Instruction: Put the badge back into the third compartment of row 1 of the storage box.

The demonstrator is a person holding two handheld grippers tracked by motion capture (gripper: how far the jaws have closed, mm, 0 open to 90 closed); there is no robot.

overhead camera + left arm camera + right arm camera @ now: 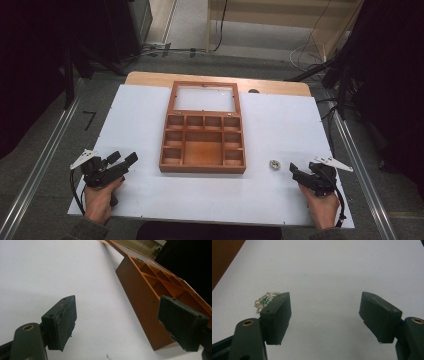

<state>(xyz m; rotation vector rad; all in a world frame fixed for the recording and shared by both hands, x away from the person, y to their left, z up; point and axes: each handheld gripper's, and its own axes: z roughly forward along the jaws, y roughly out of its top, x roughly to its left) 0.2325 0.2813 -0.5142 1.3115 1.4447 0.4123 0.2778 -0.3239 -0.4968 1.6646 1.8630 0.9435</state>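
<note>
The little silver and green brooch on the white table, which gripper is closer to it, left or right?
Right. The right gripper sits just beside the brooch, jaws open, not touching it. The left gripper is across the table, beyond the wooden box.

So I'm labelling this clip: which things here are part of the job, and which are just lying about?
Part of the job:
- brooch, silvery with green, on the white sheet near the right gripper
- wooden box, lid open, compartments bare
- left gripper, open beside the box

Just lying about:
- cables on the floor behind the table
- wooden frame farther back
</note>
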